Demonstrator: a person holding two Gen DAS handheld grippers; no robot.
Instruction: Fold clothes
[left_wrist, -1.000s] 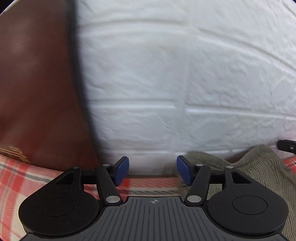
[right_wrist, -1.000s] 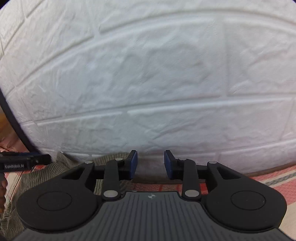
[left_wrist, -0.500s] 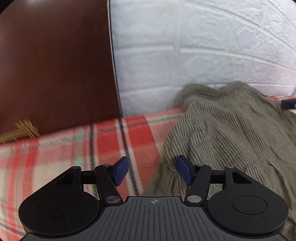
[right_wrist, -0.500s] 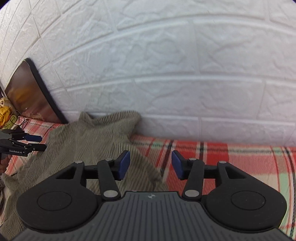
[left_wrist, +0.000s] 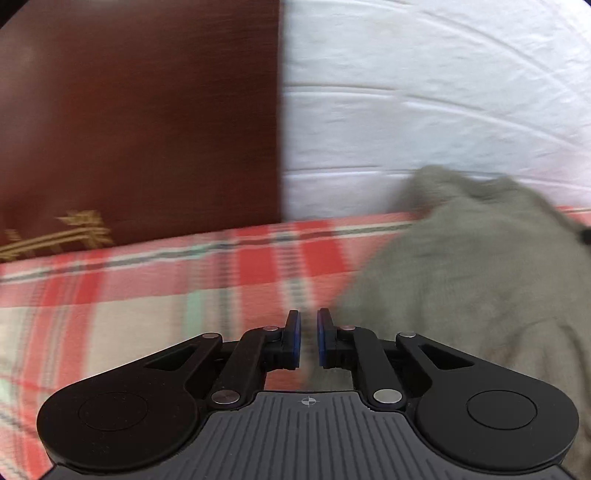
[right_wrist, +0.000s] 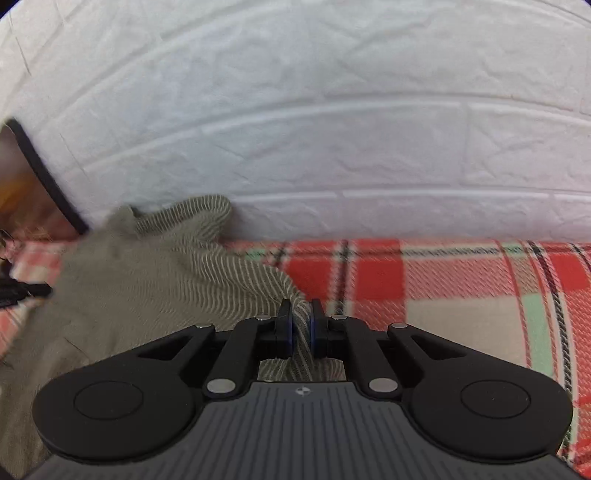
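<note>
The right gripper (right_wrist: 300, 325) is closing, its pads pinching a fold of the striped olive garment (right_wrist: 155, 280), which spreads away to its left over the plaid blanket (right_wrist: 461, 295); the left gripper (left_wrist: 308, 339) is closing with nothing visible between its pads, the garment's edge just to its right.

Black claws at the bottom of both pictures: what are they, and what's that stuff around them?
They are two grabbing tools that a person holds, one in each hand. Each has a small camera looking along its fingers. One picture comes from the left gripper, the other from the right gripper. A striped garment lies on a red checked blanket. The right jaws are closing with its edge between them. The left jaws are closing too, but blur hides whether they caught cloth.
</note>
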